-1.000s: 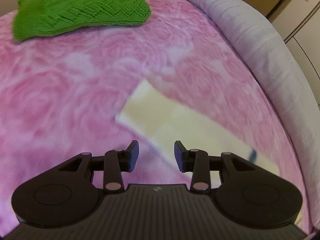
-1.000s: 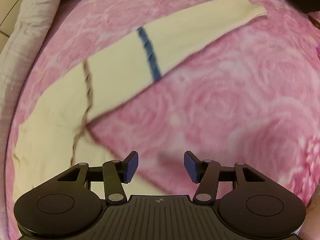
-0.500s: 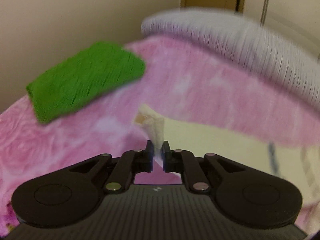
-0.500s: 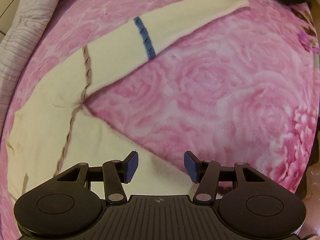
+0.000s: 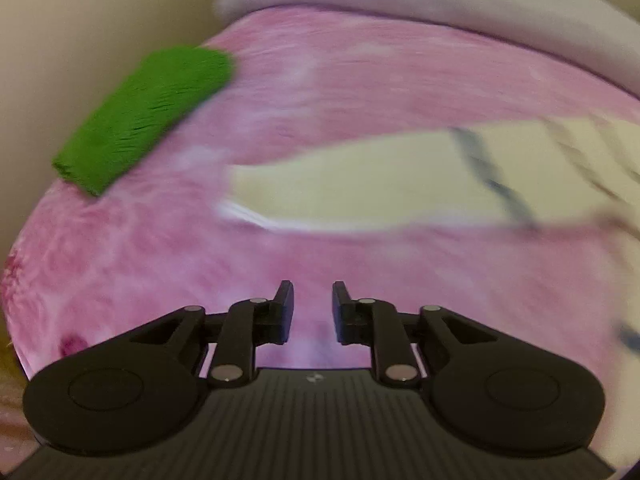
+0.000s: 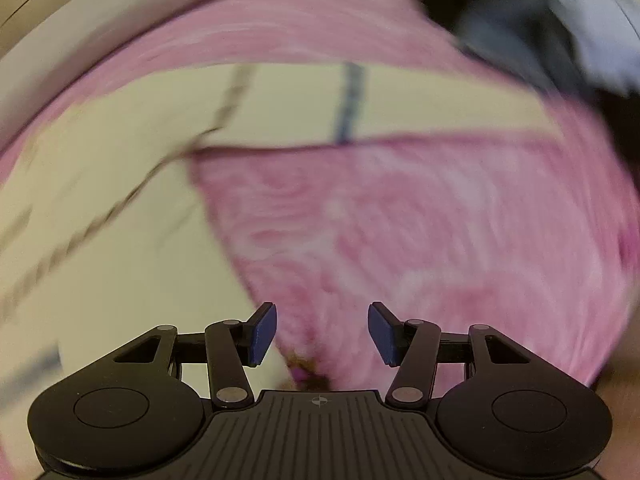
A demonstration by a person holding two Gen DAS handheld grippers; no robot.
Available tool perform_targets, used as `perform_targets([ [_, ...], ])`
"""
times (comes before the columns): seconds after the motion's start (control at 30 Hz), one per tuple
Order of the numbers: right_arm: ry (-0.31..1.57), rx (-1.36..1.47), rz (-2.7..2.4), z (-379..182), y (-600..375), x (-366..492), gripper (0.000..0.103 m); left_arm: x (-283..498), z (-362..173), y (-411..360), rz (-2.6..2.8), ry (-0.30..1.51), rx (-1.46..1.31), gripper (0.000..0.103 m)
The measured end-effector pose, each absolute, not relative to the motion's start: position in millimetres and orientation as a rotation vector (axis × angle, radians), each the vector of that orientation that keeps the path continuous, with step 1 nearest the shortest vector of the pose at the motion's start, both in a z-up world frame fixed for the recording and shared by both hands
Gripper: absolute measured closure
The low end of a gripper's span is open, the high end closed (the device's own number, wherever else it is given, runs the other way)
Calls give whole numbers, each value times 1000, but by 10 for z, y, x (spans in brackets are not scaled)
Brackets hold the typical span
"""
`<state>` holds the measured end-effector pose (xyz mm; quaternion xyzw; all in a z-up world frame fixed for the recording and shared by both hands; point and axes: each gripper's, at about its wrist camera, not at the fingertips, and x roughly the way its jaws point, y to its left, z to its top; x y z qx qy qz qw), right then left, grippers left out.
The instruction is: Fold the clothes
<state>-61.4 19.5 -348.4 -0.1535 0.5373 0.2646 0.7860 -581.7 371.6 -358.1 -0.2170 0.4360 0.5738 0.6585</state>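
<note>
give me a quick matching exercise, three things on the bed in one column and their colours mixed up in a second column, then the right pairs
Things:
1. folded knit
2. sweater
3. blanket

Colours:
A. cream with a dark blue stripe
B. pink with a rose pattern
C. bright green

Pairs: 1-C, 2-A, 3-B

Both cameras ride behind their own fingers, tilted steeply down at the pink rose-patterned blanket. The left wrist view sits fairly high, facing the wall, with the cream sweater ahead. The right wrist view hangs nearer (badly blurred), over the same sweater's body. Sweater and blanket are shared.
</note>
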Motion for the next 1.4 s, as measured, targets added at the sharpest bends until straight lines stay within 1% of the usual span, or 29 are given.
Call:
perform_targets([
  [0.07, 1087, -435, 697, -3496, 241, -787, 48, -5570, -3557, 3270, 1269, 1056, -408, 83],
  [0.1, 1061, -465, 756, -3513, 245, -873, 48, -5492, -3555, 3097, 1243, 1056, -415, 84],
  [0.2, 1002, -508, 930, -3580, 187, -1116, 48, -5278, -3541, 2631, 1093, 988, -509, 83],
  [0.27, 1003, -548, 995, -3673, 100, -1264, 49, -5085, -3561, 2325, 991, 960, -542, 83],
  [0.33, 1023, -580, 1042, -3767, -24, -1371, 48, -4903, -3639, 2064, 909, 952, -554, 83],
  [0.43, 1050, -686, 1049, -3957, -239, -1533, 49, -4750, -3906, 1867, 869, 1072, -619, 83],
  [0.47, 1069, -671, 1035, -3979, -322, -1539, 49, -4746, -3971, 1798, 870, 1095, -628, 83],
  [0.53, 1106, -642, 1005, -4023, -488, -1551, 49, -4768, -3960, 1663, 870, 1110, -595, 83],
  [0.67, 1222, -599, 916, -4005, -687, -1556, 49, -4937, -3901, 1539, 863, 1203, -695, 83],
  [0.73, 1266, -647, 867, -3981, -709, -1591, 48, -5020, -3885, 1512, 864, 1284, -737, 83],
  [0.83, 1357, -709, 707, -3924, -758, -1697, 49, -5112, -3668, 1494, 859, 1329, -700, 83],
  [0.97, 1333, -476, 635, -3415, -895, -1882, 48, -5164, -3054, 1571, 801, 1265, -611, 83],
  [1.07, 1313, -355, 639, -2946, -800, -2063, 48, -5207, -2563, 1700, 779, 1196, -545, 80],
  [1.17, 1258, -327, 678, -2451, -666, -2364, 48, -5289, -2067, 1691, 758, 1112, -494, 69],
  [1.27, 1182, -316, 718, -1999, -604, -2726, 48, -5404, -1708, 1583, 724, 1060, -486, 69],
  [1.4, 1105, -296, 758, -1564, -692, -3149, 47, -5582, -1435, 1385, 657, 1022, -490, 69],
])
